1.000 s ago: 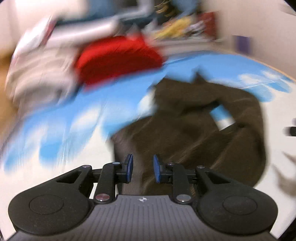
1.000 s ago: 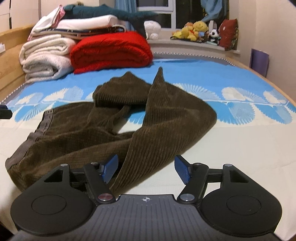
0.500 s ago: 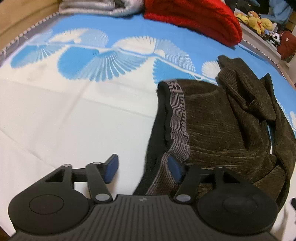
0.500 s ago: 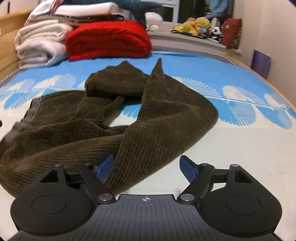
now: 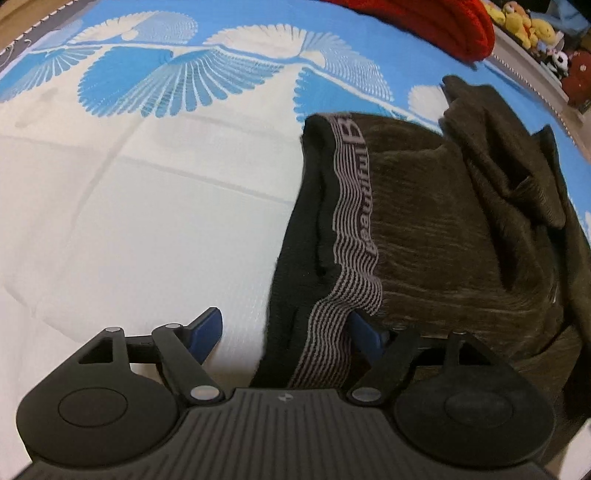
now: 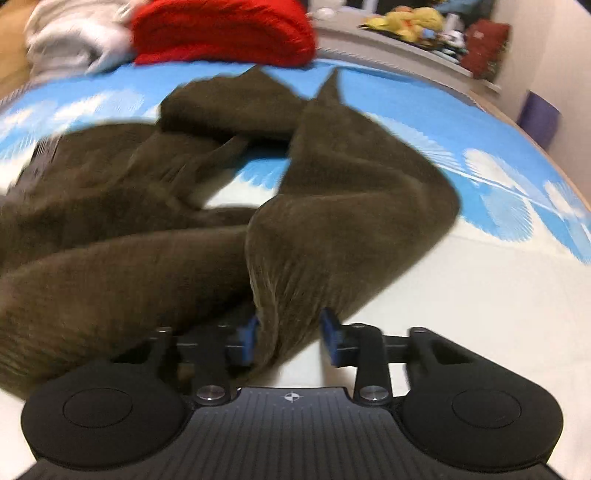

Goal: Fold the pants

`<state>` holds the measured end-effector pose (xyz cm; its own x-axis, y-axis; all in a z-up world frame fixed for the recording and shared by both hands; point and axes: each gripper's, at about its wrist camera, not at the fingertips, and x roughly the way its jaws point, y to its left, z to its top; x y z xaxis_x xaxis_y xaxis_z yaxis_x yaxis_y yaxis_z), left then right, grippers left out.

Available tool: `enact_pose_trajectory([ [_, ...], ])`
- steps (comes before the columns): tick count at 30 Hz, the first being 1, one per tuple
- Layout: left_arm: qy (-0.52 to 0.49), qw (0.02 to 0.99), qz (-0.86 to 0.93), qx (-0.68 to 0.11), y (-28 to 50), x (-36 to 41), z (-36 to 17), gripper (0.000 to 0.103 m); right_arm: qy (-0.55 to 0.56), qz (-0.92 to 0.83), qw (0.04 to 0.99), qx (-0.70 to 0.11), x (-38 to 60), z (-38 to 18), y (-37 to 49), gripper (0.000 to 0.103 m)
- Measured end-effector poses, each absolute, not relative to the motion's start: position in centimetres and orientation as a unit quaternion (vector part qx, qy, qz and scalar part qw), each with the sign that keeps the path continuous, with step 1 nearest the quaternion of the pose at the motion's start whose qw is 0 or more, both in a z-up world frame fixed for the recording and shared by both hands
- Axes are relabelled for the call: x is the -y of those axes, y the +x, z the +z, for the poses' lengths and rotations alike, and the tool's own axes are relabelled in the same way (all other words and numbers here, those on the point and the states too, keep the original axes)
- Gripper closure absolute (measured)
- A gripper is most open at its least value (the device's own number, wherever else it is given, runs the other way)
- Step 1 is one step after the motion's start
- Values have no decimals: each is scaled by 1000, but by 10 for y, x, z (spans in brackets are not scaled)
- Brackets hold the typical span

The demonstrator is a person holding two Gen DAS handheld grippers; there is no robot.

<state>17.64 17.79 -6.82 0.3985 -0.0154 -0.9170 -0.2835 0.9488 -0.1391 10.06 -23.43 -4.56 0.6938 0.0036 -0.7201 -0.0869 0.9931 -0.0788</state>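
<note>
Left tool (image 5: 286, 338): jaws wide, just opened further, straddling the pants' (image 5: 443, 236) striped waistband (image 5: 351, 229); pads not pressing. Waistband lettering only partly legible, starts w/ "B". Bare white bedsheet (image 5: 129, 229) left of this tool: open room. Right tool (image 6: 290, 339): jaws just closed further, clamping a fold of pant leg (image 6: 351, 206); view blurred. Clear sheet to its right; red blanket (image 6: 221, 33) well beyond, at far edge.

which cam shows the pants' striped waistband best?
Left wrist. The waistband runs sharp down mid-frame, stripes and lettering legible, its lower end between the open jaws of the left gripper. In the right wrist view it's only a blurred dark strip at the left edge; that view mostly shows the pant legs.
</note>
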Motion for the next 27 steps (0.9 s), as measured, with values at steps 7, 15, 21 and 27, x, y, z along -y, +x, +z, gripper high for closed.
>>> enact_pose_trajectory([
  [7,-122,824,29,-553,164,-168,-70,54,-19,-16,932,-362,273,-15,67,92],
  [15,-109,854,8,-509,137,-159,-41,89,-8,26,885,-464,287,-28,35,103],
  [21,-132,880,26,-455,115,-177,-12,91,-35,57,914,-400,273,-1,31,101],
  [27,-157,841,63,-515,117,-196,-28,89,-64,93,925,-363,276,42,81,64],
])
